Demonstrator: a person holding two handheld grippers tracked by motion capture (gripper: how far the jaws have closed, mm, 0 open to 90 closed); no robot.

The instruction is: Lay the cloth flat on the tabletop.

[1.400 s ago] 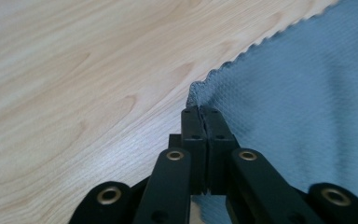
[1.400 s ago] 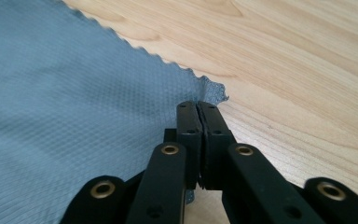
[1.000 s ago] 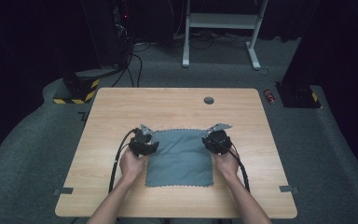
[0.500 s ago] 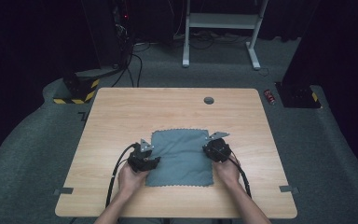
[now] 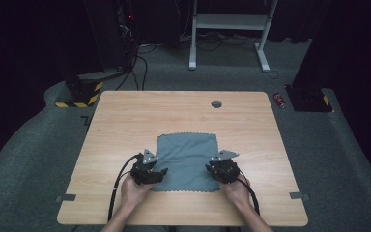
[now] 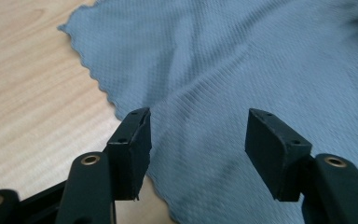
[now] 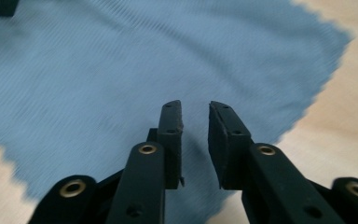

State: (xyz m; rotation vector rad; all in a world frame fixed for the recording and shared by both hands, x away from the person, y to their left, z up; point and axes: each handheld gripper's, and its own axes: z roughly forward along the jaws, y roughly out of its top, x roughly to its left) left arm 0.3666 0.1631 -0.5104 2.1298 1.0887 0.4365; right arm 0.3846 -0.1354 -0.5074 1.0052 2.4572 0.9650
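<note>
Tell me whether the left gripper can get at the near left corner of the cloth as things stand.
Probably yes. The left gripper hovers over the grey cloth at that corner, fingers apart with nothing between them, having just been opening.

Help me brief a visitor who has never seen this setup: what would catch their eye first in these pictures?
The grey-blue cloth with its zigzag edge, lying flat on the near half of the wooden table. Next, the two black grippers at its near corners: the left gripper with jaws wide apart over the cloth, the right gripper with only a narrow gap, nothing pinched in either.
</note>
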